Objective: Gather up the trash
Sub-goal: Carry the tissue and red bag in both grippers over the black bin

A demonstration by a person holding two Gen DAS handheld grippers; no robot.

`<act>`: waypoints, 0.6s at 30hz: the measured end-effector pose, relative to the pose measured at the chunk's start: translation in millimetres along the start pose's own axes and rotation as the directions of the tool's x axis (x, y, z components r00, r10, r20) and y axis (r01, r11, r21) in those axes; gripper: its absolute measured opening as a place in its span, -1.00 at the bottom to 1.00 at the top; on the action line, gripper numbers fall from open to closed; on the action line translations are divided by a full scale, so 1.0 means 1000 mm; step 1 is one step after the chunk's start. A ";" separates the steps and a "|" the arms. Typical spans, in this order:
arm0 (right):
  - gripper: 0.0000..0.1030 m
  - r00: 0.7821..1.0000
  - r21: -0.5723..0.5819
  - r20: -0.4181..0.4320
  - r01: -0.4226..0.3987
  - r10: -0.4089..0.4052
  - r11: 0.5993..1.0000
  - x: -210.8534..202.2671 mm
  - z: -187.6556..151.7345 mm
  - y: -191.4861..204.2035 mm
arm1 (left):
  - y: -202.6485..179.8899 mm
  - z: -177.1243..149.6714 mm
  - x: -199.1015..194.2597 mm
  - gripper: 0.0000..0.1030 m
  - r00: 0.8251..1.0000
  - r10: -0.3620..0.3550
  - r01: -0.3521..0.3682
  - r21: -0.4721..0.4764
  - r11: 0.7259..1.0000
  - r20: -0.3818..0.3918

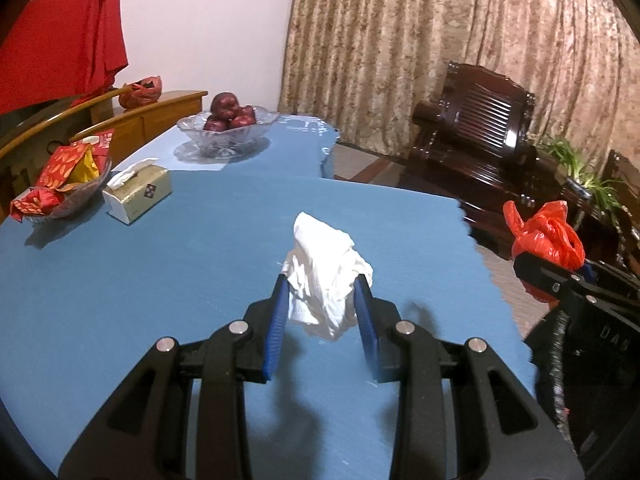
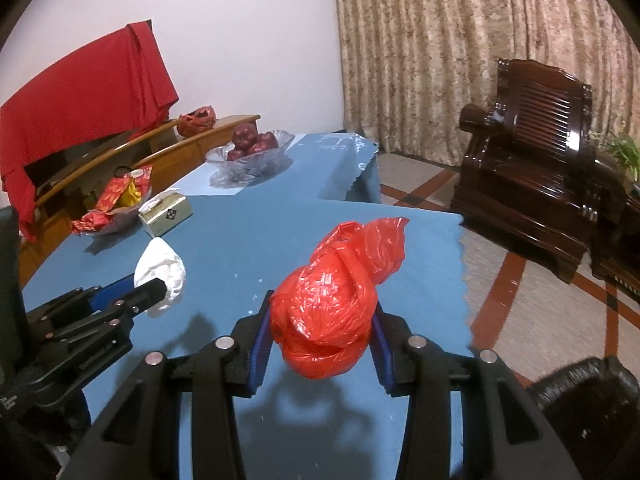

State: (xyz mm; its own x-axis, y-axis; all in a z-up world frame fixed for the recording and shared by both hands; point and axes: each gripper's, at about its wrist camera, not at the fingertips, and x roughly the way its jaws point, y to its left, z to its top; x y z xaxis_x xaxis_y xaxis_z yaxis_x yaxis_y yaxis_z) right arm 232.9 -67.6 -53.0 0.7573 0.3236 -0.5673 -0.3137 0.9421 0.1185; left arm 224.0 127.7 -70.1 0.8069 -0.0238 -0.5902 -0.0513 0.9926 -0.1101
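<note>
My left gripper (image 1: pixel 322 284) is shut on a crumpled white tissue (image 1: pixel 324 276) and holds it above the blue table (image 1: pixel 160 272). My right gripper (image 2: pixel 322 312) is shut on a knotted red plastic bag (image 2: pixel 332 308) and holds it above the table near its right edge. The right gripper with the red bag (image 1: pixel 544 240) shows at the right of the left wrist view. The left gripper with the tissue (image 2: pixel 162 272) shows at the left of the right wrist view. A black bin (image 2: pixel 588 404) with a dark liner stands on the floor at the lower right.
On the table stand a gold tissue box (image 1: pixel 138 192), a glass dish of red wrappers (image 1: pixel 64 188) and a glass bowl of red apples (image 1: pixel 228 124). A wooden sideboard with a red bag (image 1: pixel 140 92) is behind. A dark wooden armchair (image 2: pixel 536 168) stands at the right.
</note>
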 end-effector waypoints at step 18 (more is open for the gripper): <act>-0.17 0.997 0.047 0.043 0.057 -0.059 0.997 -0.105 -0.041 -0.042 | -0.085 -0.029 -0.074 -0.38 0.994 -0.104 0.102 0.094 0.990 0.018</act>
State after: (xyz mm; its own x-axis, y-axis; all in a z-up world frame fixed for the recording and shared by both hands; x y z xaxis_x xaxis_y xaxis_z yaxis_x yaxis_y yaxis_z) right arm 142.5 -145.0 -31.9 0.7987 0.2706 -0.5374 -0.2428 0.9622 0.1236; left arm 151.3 42.0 -40.0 0.8182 -0.1248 -0.5612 0.0868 0.9918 -0.0939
